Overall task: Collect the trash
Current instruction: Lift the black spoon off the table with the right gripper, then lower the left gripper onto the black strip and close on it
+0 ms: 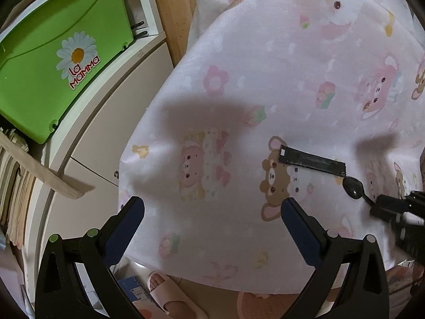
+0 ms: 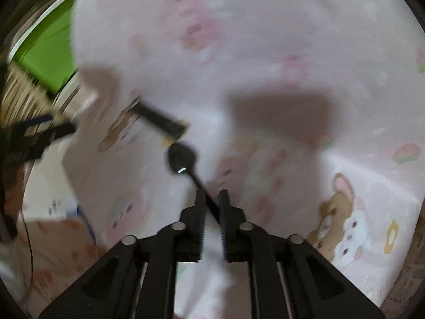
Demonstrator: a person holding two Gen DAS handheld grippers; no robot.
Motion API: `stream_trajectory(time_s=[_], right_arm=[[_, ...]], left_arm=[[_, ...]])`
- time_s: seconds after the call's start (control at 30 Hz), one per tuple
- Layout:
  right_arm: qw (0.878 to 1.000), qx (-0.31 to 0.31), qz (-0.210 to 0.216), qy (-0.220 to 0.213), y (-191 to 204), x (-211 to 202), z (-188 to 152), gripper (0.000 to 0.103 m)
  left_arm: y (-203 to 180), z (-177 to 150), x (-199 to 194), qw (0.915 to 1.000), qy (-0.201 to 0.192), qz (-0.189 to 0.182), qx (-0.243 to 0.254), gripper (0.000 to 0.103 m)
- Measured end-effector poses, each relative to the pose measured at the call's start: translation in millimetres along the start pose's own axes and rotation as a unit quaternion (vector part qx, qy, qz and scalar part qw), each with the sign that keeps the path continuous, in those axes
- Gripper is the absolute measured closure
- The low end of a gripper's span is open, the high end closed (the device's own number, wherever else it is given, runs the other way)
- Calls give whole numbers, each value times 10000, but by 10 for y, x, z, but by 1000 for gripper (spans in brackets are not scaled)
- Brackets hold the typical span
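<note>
The right gripper (image 2: 212,199) had its fingers parted around the black plastic spoon (image 2: 182,159) near the cloth-covered counter's (image 1: 265,66) front edge, beside a black wrapper (image 1: 312,161). The left gripper (image 1: 212,212) hung released. Next, likely, re-gripping.

Both grippers are black, the left gripper (image 1: 212,210) with dark blue ribbed pads and round pale-green pivot caps, the right gripper (image 2: 212,207) with silver pivot caps and black ribbed fingers; the person wears a pale pink slipper (image 1: 172,297)
</note>
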State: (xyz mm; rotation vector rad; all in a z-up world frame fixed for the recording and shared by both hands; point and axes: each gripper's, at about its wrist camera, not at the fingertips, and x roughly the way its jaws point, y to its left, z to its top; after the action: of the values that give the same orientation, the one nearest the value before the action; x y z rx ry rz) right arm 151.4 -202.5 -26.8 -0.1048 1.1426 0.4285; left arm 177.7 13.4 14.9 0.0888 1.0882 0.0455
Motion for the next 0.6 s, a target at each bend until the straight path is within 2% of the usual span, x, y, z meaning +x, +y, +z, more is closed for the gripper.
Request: stream_trajectory(time_s=[0.03,0.07,0.13,0.27,0.3,0.37,0.4,0.47,0.5,0.6], right_arm=[[9998,-153,-76,-70,78,-12,-13,53],[9993,-288,-157,-158,156,-46,-52,43],[9981,-513,-292,-172,269,-26,-34,42],[9923,-834,-873,-259,469,120,43,43],[9925,-806,-867,-310,487,95,97,46],[9955,-579,-693,-279,422,114,134,67],[9960,-428,-714,-323,380,99,148,71],[9950,-368,-838,-411,305,59,103,92],[9946,-381,-865,-425,294,59,104,96],[9933,-421,-978,-457,347,80,112,97]], left_arm=[[10,-1,-3,10000,-4,-3,-6,1],[19,-2,-6,10000,-10,-5,-6,1],[28,-1,-10,10000,-25,1,-1,1],[38,-7,2,10000,-14,0,-14,1],[43,-5,8,10000,-3,-5,-19,1],[49,-3,25,10000,26,-35,-29,1],[51,0,36,10000,41,-51,-37,1],[34,2,63,9999,87,-71,-26,1],[19,3,82,9999,119,-75,3,1],[-62,7,142,9997,196,-59,158,1]])
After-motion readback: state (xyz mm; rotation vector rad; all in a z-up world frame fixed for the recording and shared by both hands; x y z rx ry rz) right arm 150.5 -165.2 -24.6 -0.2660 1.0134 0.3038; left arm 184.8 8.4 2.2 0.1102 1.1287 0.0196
